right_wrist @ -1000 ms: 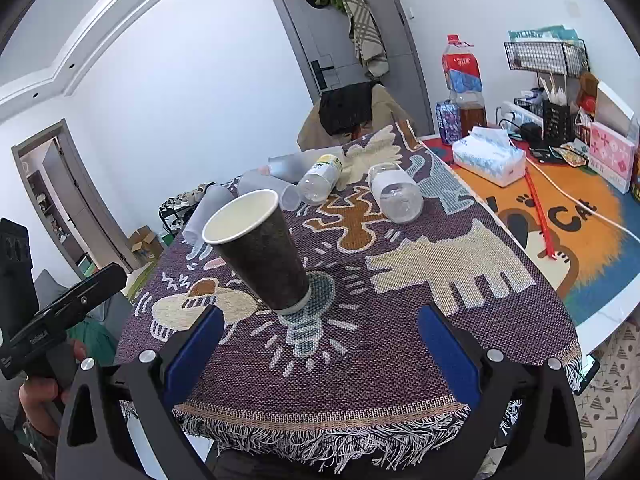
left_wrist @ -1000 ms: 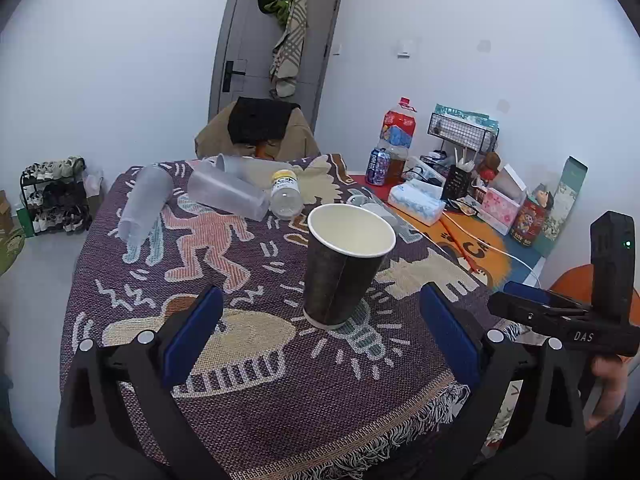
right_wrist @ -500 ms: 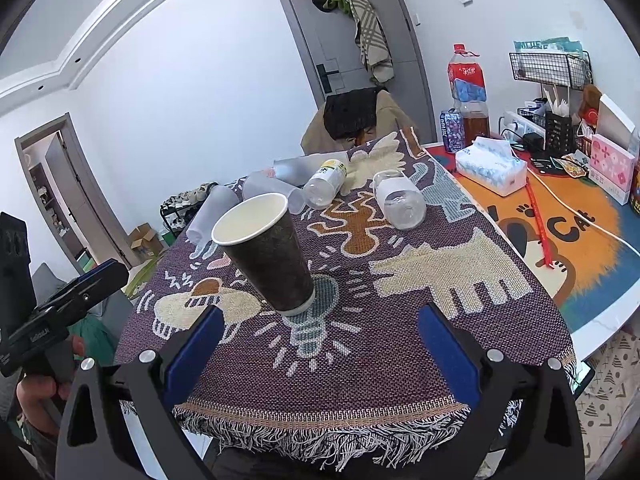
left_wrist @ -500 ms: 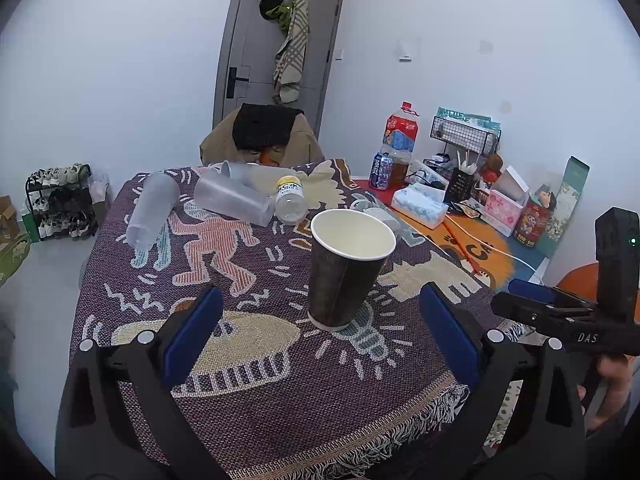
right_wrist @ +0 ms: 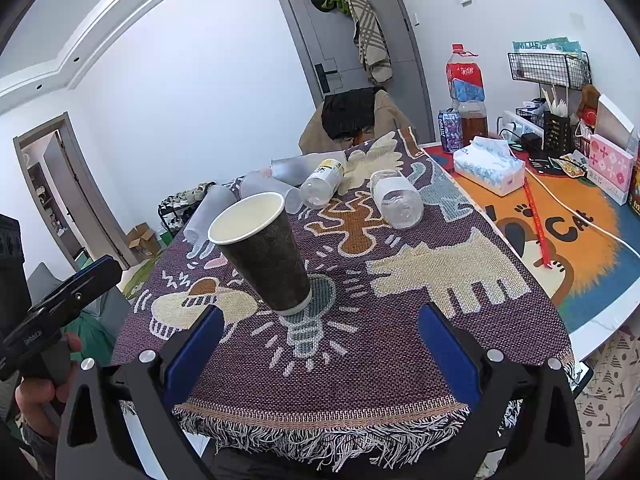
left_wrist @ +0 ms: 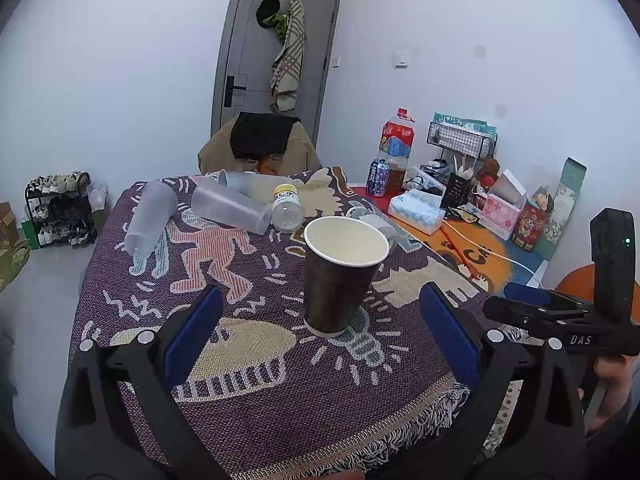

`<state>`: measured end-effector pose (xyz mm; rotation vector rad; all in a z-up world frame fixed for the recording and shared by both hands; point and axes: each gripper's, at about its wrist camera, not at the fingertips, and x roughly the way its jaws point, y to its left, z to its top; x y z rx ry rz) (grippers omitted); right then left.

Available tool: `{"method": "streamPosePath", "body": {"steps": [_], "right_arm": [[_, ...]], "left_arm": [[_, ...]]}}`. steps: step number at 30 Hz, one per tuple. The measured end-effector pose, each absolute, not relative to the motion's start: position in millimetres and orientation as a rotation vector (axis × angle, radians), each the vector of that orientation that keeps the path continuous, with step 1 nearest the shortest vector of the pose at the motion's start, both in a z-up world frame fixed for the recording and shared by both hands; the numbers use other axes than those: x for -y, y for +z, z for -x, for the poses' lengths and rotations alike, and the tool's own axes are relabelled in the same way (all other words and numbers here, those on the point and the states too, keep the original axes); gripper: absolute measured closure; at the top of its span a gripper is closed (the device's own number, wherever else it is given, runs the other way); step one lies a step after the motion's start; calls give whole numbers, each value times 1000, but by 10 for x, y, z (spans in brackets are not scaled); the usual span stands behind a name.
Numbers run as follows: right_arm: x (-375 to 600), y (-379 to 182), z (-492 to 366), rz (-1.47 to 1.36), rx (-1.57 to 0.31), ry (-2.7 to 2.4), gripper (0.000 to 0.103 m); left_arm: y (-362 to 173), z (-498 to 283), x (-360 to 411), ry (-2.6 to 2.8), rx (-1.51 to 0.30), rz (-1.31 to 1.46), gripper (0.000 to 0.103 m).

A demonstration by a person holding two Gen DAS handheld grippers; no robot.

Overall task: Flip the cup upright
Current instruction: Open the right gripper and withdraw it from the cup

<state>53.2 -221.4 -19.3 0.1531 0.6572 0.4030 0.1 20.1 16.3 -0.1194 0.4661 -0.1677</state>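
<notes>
A dark paper cup [left_wrist: 340, 276] with a white inside stands upright, mouth up, on the purple patterned cloth [left_wrist: 256, 396]; it also shows in the right wrist view [right_wrist: 266, 258]. My left gripper [left_wrist: 320, 336] is open and empty, drawn back near the cloth's front edge, with the cup ahead between its fingers and apart from them. My right gripper [right_wrist: 318, 346] is open and empty, also near the front edge, with the cup ahead to its left. The right gripper shows at the right edge of the left wrist view [left_wrist: 560, 316].
Several clear plastic cups [left_wrist: 230, 206] and a clear bottle [left_wrist: 286, 210] lie on their sides at the far end of the cloth. Another clear bottle [right_wrist: 396, 200] lies mid-right. A tissue box [right_wrist: 488, 166], drinks and boxes crowd the orange mat at the right. A chair [left_wrist: 260, 148] stands behind the table.
Both grippers have drawn back and risen slightly from the cup, which stands still. Both stay open.
</notes>
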Motion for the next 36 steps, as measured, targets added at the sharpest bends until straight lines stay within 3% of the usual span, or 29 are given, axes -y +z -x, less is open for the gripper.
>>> {"method": "streamPosePath", "body": {"steps": [36], "right_arm": [[2252,-167,-526,-151,-655,398,8]], "left_arm": [[181,28,-177,-171,-453,124,5]]}}
